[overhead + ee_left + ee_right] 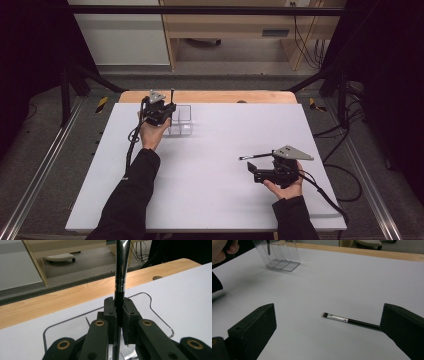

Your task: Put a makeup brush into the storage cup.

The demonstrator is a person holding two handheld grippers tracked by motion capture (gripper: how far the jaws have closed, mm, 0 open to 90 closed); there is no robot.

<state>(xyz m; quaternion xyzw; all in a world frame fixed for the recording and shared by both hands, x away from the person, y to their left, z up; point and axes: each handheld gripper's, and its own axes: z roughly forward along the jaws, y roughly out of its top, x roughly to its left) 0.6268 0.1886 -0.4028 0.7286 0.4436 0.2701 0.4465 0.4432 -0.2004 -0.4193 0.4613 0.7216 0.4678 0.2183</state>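
My left gripper (pixel 170 109) (pixel 119 308) is shut on the black handle of a makeup brush (pixel 172 96) (pixel 120 277). The brush stands upright, its silver ferrule above the jaws, over a clear acrylic holder (pixel 183 124) (pixel 156 315) at the table's far left. A second brush (pixel 256 156) (pixel 344 319), black-handled with a small flat tip, lies on the white table. My right gripper (pixel 254 168) (pixel 328 309) stands open just behind it, jaws wide apart with nothing held. The right jaw hides the handle's end in the right gripper view. There the holder (pixel 280 257) shows a dark brush tip inside.
A white board (pixel 210 200) covers the wooden table (pixel 225 96); its wooden edge shows at the far side. Beyond are a grey floor, cabinets and cables. Metal rails run along both sides of the table.
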